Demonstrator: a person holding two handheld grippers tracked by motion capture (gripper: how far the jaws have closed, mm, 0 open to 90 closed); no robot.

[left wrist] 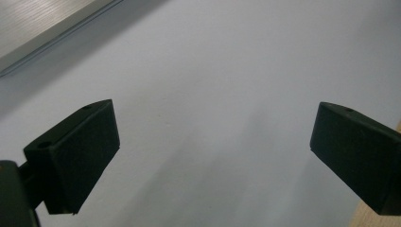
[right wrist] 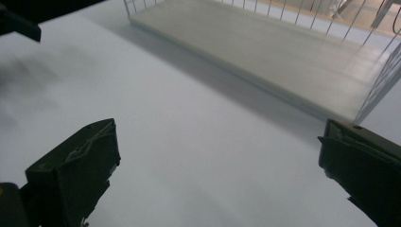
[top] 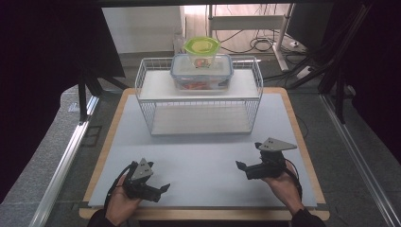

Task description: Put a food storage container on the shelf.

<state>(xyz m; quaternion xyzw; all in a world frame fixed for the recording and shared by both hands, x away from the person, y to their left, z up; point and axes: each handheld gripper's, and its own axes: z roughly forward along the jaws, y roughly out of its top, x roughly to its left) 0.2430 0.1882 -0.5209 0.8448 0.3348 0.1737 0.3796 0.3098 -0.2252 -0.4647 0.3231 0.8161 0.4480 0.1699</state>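
Observation:
A white wire rack (top: pixel 198 97) stands at the back middle of the table. On its top shelf sits a clear food box with a blue-rimmed lid (top: pixel 202 72), and a smaller green-lidded container (top: pixel 202 48) rests on top of that box. My left gripper (top: pixel 163 188) is held low near the front left of the mat, open, with nothing between its jaws (left wrist: pixel 213 146). My right gripper (top: pixel 241 166) is at the front right, open and empty too (right wrist: pixel 217 165). The right gripper view looks toward the rack's lower shelf (right wrist: pixel 265 52).
A pale grey mat (top: pixel 203 161) covers the wooden table (top: pixel 302 142). Metal rails (top: pixel 66 156) run along both sides of the table. Cables and a metal frame (top: pixel 246 28) lie on the floor behind the rack.

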